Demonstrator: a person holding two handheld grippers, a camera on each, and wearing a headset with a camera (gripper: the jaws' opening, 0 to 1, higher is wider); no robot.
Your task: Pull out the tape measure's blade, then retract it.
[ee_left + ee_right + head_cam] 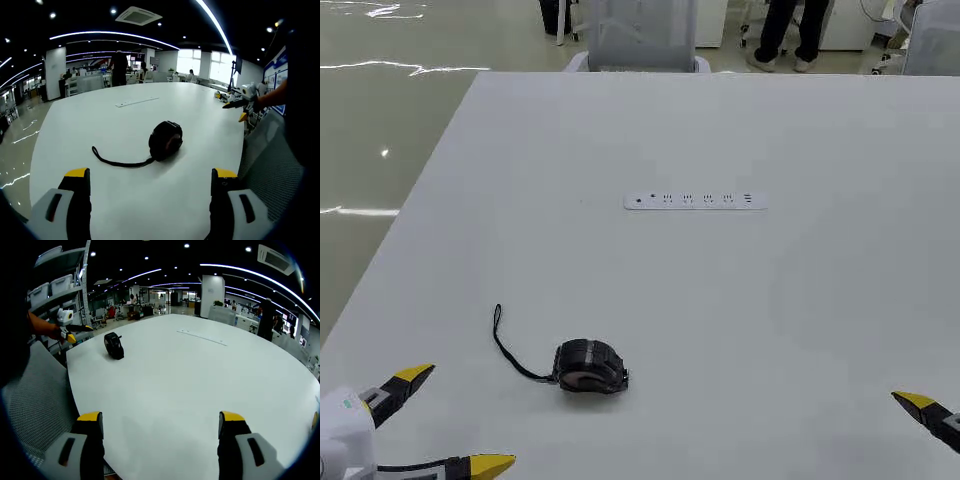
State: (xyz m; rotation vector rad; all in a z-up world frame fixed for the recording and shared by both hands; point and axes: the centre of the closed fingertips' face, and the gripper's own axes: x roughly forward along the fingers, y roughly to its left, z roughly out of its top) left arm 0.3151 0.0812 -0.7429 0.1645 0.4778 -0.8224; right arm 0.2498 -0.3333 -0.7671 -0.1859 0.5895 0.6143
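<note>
A black tape measure [590,368] lies on the white table [720,290] near its front left, its black wrist strap [506,345] trailing to the left, no blade showing. My left gripper [455,420] sits at the bottom left corner, open and empty, a short way left of the tape measure [166,140]. My left gripper [149,176] frames it between yellow-tipped jaws. My right gripper [159,417] is open and empty, far from the tape measure [114,346]; one yellow fingertip [915,402] of it shows at the bottom right.
A white power strip [695,200] lies flat at the table's middle. A grey chair [638,35] stands at the far edge, and a person's legs [790,35] are beyond it. Glossy floor lies to the left.
</note>
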